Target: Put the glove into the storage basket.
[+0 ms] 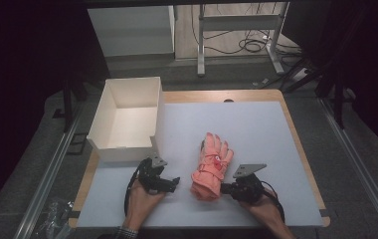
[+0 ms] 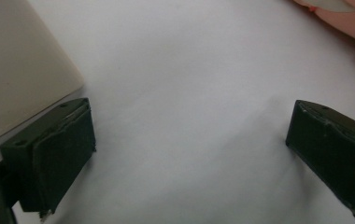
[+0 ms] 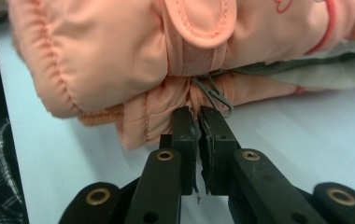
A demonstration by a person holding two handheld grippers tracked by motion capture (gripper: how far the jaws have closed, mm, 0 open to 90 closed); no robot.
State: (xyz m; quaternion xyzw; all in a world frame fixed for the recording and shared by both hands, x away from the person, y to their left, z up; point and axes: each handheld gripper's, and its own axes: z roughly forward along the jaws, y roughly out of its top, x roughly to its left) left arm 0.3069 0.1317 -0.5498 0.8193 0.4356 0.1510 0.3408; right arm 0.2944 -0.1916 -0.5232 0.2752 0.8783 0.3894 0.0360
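A salmon-pink padded glove (image 1: 212,167) lies on the white table top, fingers pointing away and cuff toward me; it looks like a pair stacked one on the other. My right gripper (image 1: 225,189) is at the cuff's right side. In the right gripper view its jaws (image 3: 196,122) are pressed together on the edge of the lower cuff (image 3: 147,119), beside a small grey clip (image 3: 215,95). My left gripper (image 1: 169,183) rests to the left of the glove, open, with bare table between its fingers (image 2: 189,135). A corner of the glove (image 2: 348,18) shows at that view's top right.
An open white cardboard box (image 1: 127,147) stands at the table's back left, just beyond my left gripper; its wall (image 2: 17,70) is close to the left jaw. The white mat (image 1: 256,124) lies on a wooden table, with floor and a metal rail around it.
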